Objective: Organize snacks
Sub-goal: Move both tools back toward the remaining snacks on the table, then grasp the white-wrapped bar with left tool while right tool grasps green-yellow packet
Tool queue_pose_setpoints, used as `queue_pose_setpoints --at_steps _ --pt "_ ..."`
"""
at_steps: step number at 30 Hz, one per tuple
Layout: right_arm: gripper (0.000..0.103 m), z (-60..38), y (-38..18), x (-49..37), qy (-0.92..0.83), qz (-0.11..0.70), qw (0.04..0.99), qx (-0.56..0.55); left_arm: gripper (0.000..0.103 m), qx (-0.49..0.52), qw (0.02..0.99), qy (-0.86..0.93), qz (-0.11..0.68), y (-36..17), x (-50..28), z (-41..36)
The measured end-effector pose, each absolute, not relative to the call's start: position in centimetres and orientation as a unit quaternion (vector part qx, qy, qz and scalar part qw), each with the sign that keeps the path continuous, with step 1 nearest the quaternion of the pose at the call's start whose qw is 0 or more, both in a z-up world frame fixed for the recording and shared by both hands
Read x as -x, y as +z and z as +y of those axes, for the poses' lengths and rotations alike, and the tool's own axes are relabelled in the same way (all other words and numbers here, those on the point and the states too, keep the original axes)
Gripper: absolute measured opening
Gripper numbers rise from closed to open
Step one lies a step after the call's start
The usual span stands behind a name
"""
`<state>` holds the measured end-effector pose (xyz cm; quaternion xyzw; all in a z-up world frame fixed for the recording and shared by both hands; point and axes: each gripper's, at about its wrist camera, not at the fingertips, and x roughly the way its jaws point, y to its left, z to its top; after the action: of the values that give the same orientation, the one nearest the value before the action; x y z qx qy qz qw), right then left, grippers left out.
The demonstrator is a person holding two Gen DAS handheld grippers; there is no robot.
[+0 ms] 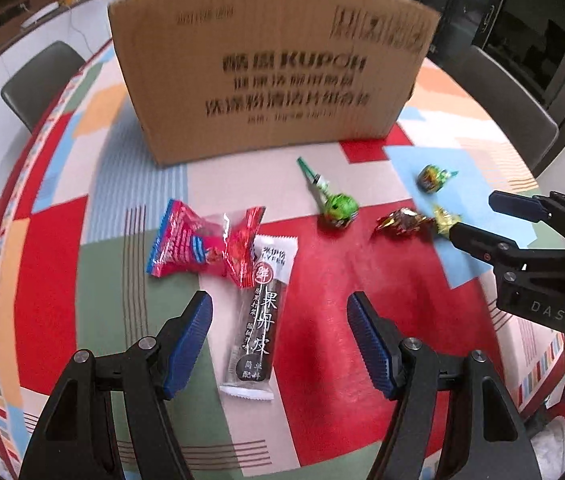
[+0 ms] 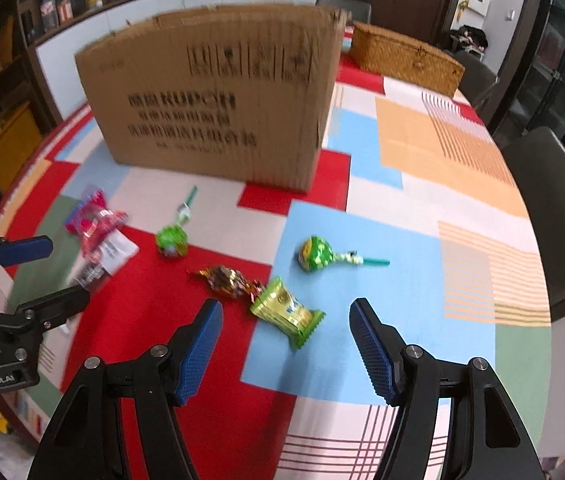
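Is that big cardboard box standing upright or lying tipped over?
Upright. The cardboard box rests flat on the patterned tablecloth, its printed lettering level and readable. Whether its top is open, cannot tell.

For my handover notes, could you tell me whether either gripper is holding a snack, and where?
Nothing is held: the left gripper and right gripper are open above the table.

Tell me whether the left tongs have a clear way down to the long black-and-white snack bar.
Probably yes. The left tongs stand open, straddling the long black-and-white snack bar lying flat on the tablecloth. Only the red crinkled packet overlaps its far end; the near part lies bare.
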<state>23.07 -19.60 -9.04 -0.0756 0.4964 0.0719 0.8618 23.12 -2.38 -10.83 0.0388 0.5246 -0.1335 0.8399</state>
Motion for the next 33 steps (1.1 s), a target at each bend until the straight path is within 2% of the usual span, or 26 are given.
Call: queue_pose_setpoints --at_steps 15,18,19,22,24,26,27,33 --pt "0.066 -20.4 -12.4 -24.6 0.063 0.527 0.842 0.091 0.063 -0.042 0.826 -0.128 0.548 -13.5 -25.5 -3.3" --pt "0.066 -20.7 -12.7 -24.9 0.068 0.53 0.841 0.083 0.056 -0.044 0.828 -0.13 0.544 -13.4 -25.9 -3.6" --pt "0.063 -20.7 -12.7 -25.0 0.07 0.531 0.841 0.079 0.051 -0.044 0.828 -0.131 0.544 -13.4 -26.0 -3.7" --pt "0.05 -20.8 -12.8 -25.0 0.083 0.532 0.84 0.063 0.049 -0.039 0.828 -0.135 0.543 -13.2 -26.2 -3.9" --pt "0.046 -20.7 -12.8 -24.9 0.089 0.532 0.84 0.057 0.041 -0.039 0.83 -0.133 0.541 -13.2 -26.1 -3.9" --pt "0.036 -20.7 -12.8 -24.9 0.089 0.529 0.842 0.056 0.031 -0.043 0.832 -0.131 0.538 -13.2 -26.1 -3.9" --pt "0.03 -20.8 -12.8 -25.1 0.089 0.528 0.843 0.056 0.03 -0.041 0.832 -0.131 0.538 -13.1 -26.1 -3.8" --pt "0.029 -20.4 -12.6 -24.3 0.087 0.526 0.845 0.05 0.021 -0.027 0.827 -0.145 0.542 -12.9 -25.6 -3.5"
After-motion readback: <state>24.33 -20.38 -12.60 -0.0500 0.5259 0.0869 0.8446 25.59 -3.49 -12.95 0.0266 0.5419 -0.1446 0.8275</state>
